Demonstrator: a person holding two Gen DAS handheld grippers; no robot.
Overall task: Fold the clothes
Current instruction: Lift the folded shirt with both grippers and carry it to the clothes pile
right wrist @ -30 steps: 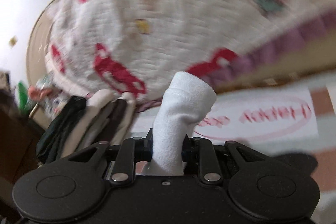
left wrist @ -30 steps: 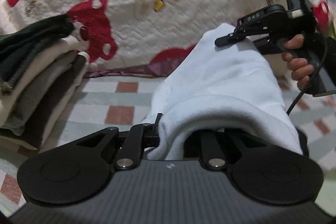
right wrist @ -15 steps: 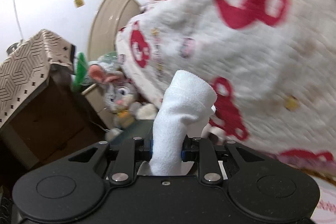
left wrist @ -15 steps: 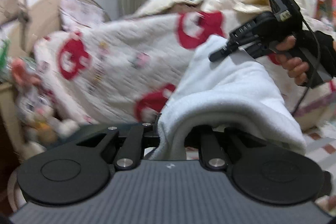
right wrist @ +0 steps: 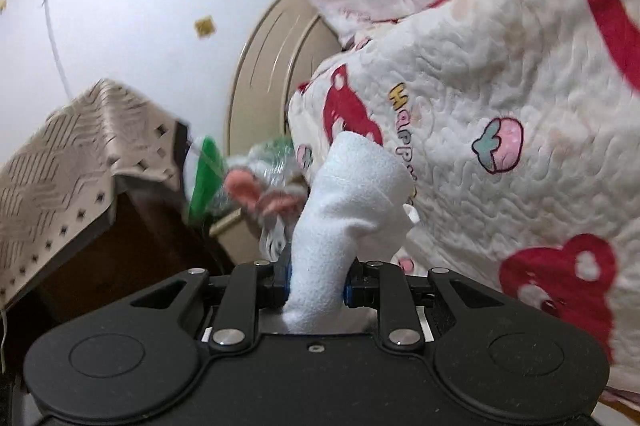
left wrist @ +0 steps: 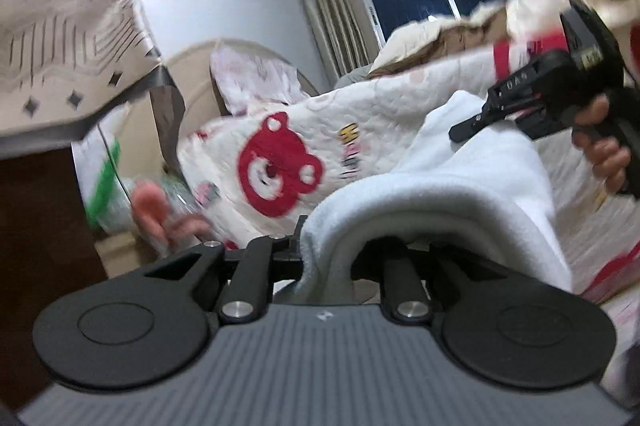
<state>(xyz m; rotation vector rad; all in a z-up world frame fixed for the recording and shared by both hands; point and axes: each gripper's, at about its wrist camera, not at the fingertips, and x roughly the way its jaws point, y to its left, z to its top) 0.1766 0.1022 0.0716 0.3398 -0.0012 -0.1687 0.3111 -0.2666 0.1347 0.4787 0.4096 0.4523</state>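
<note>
Both grippers, left gripper and right gripper, are pinched on the white fleece garment, which is held slung between them in front of the bear-print quilt, probably so it hangs straight for a fold.

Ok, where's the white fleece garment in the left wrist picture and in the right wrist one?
Left wrist: white fleece garment fills centre-right, from the left gripper up to the right gripper.
Right wrist: a bunched piece stands at centre, pinched in the gripper.
Shared landmark: red-bear quilt.
</note>
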